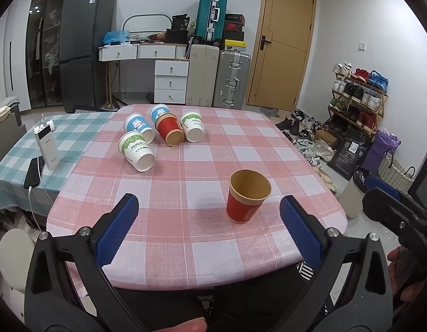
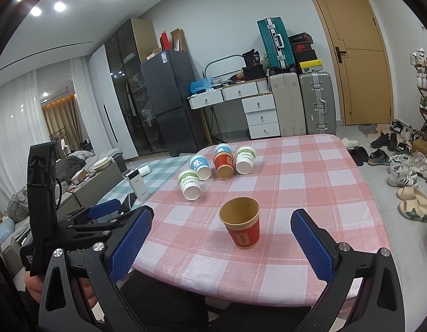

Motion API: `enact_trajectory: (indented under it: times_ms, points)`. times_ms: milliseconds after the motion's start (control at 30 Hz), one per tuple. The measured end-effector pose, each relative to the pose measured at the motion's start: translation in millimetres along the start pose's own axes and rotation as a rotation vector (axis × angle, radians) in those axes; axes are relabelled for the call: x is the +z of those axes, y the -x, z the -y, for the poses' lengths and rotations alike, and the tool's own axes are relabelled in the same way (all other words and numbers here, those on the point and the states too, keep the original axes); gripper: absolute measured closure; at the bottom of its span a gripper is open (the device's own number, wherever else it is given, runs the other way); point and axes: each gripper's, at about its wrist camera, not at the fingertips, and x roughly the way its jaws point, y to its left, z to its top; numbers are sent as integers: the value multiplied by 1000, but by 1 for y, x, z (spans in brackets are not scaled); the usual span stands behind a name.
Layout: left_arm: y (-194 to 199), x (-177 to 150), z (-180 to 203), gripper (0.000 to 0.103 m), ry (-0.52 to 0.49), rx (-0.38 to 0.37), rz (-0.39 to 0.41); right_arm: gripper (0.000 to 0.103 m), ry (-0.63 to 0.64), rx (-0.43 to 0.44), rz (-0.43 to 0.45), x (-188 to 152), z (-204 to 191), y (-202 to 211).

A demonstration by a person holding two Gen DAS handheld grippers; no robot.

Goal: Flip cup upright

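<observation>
One red paper cup with a tan lining (image 1: 248, 199) already stands upright on the pink-and-white checked bench (image 1: 185, 249), alone and near the front edge. Take that cup as your landmark. Beyond it and to its left lies a cluster of five paper cups on their sides, mouths facing you: a white cup with a green band (image 1: 136, 150) nearest the upright cup, two blue-and-white cups (image 1: 139, 127) behind that, a second red paper cup (image 1: 169, 129) in the middle, and another white green-banded cup (image 1: 191, 126) to its right.

Your left gripper (image 1: 209, 228) hangs with jaws spread wide and empty, short of the upright cup; your right gripper (image 2: 221, 242) is likewise spread and empty, with the upright cup (image 2: 242, 225) standing between its fingers' line but not touched.

The next step looks like picking a toppled cup. Go for the near white green-banded one, since it lies apart from the others. Pass left of the upright cup so you don't knock it. Close lightly across the wall mid-body, as paper crushes easily, then lift clear before rotating, and set it down on bare cloth well apart from the landmark cup
</observation>
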Motion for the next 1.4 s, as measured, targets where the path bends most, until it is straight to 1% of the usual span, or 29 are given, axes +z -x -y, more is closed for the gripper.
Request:
enact_trajectory:
  times_ms: [667,1400]
  points:
    - [0,-3,3,1,-6,-1,7,0,-5,6,-6,-1,0,1]
    - [-1,-5,3,1,-1,-4,6,0,38,12,-6,-1,-8,5]
